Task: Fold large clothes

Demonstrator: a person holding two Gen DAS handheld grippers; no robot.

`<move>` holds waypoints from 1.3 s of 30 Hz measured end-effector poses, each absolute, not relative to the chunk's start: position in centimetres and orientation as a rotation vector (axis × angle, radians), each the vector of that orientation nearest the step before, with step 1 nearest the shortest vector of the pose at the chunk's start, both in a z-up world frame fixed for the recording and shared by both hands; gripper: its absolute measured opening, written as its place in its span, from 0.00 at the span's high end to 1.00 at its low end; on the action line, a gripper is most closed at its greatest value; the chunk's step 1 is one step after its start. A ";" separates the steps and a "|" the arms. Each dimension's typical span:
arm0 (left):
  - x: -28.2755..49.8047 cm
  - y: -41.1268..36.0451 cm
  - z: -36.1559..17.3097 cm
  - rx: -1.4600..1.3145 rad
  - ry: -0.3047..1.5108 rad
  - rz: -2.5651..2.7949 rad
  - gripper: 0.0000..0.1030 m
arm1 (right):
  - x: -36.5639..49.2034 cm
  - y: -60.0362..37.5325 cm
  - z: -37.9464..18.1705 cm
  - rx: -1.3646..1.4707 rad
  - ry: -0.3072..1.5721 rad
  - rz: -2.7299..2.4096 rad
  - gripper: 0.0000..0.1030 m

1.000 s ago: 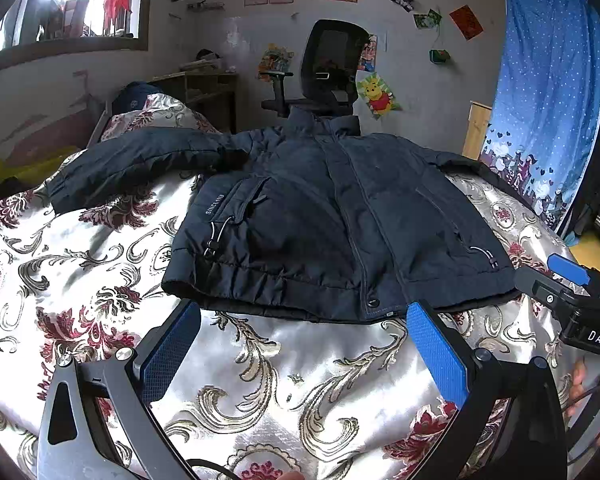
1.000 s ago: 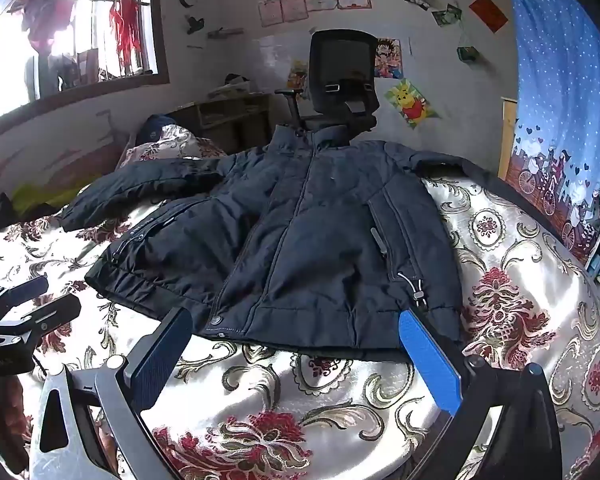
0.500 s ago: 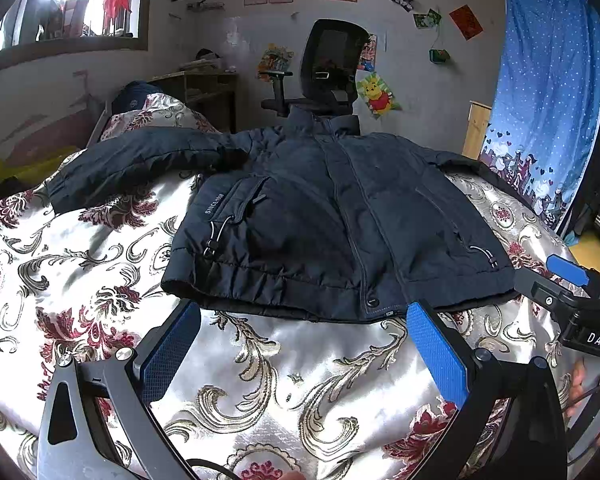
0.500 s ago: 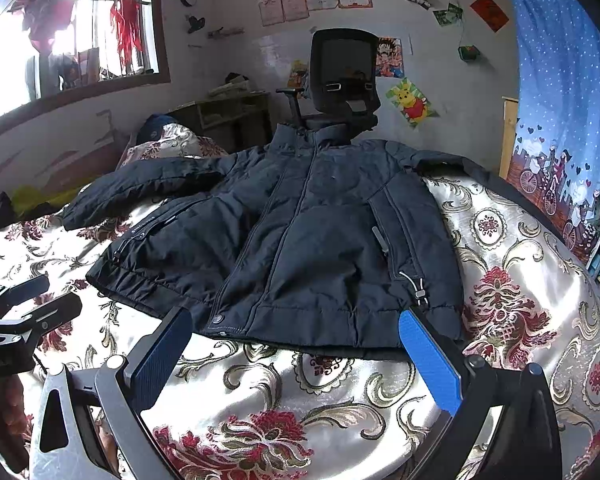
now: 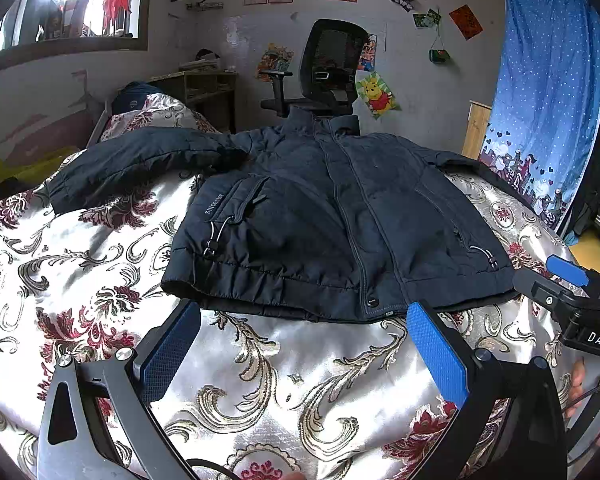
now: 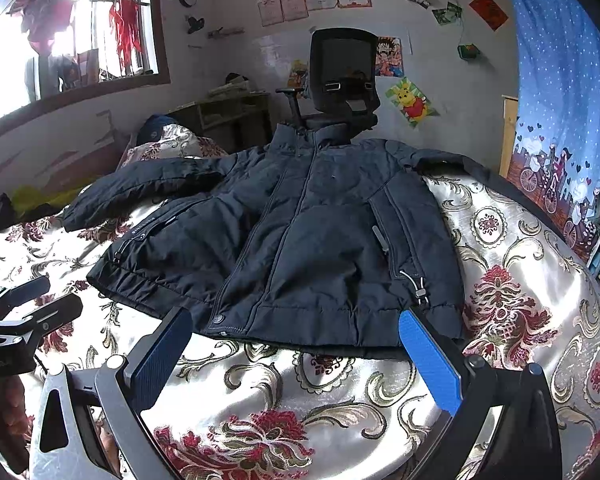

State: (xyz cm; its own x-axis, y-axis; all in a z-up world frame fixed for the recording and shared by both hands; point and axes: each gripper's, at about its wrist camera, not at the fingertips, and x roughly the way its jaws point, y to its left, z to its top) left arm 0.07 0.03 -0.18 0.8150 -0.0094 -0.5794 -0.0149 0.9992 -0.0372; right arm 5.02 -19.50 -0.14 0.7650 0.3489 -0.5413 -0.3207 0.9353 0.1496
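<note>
A dark navy padded jacket [image 5: 324,220] lies flat and zipped on the bed, collar toward the far wall, its left sleeve [image 5: 140,160] stretched out to the left. My left gripper [image 5: 304,332] hangs open just short of the jacket's hem, nothing between its blue pads. The right gripper [image 6: 296,344] is also open, close to the hem of the same jacket [image 6: 308,240], holding nothing. Each gripper shows in the other's view: the right gripper [image 5: 556,284] at the far right edge, the left gripper [image 6: 32,304] at the far left edge.
The bed carries a silvery floral bedspread [image 5: 300,380] with dark red flowers. A black office chair [image 5: 332,76] stands behind the bed by the wall. A blue patterned curtain [image 5: 548,92] hangs on the right, a wooden desk [image 5: 204,88] at the back left.
</note>
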 end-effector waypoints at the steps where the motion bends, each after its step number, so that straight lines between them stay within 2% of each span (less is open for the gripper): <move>1: 0.0 0.0 -0.2 -0.041 0.618 0.003 0.02 | 5.0 -19.5 -0.1 0.049 0.598 0.364 0.00; 39: 0.1 0.0 -0.2 -0.040 0.621 0.005 0.02 | 5.1 -19.5 -0.5 0.056 0.606 0.366 0.00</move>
State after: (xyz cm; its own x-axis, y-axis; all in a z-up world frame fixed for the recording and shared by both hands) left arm 0.08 -0.04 -0.18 0.8134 -0.0077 -0.5817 -0.0166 0.9992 -0.0364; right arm 5.08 -19.54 -0.47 0.7598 0.3527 -0.5462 -0.3201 0.9341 0.1578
